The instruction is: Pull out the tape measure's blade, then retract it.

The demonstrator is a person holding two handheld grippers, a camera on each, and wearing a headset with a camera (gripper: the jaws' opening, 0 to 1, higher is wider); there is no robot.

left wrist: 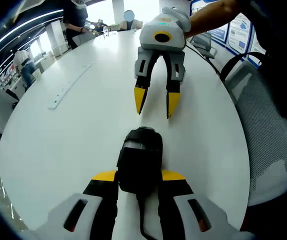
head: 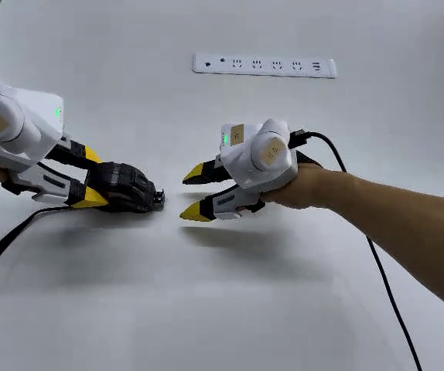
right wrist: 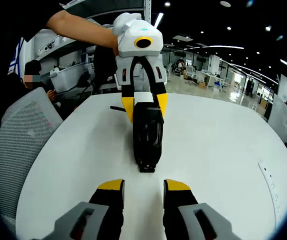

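Observation:
A black tape measure rests on the white table, held between the yellow-tipped jaws of my left gripper. It sits clamped in the left gripper view and faces me in the right gripper view, its blade end pointing at my right gripper. My right gripper stands open just right of the tape's blade end, a small gap away, with nothing between its fingers. I see no blade drawn out. The right gripper faces the tape in the left gripper view; the left gripper faces me in the right gripper view.
A white power strip lies at the far side of the table. A black cable runs from the right gripper toward the front edge, and a black strap trails from the left one. Office chairs stand beside the table.

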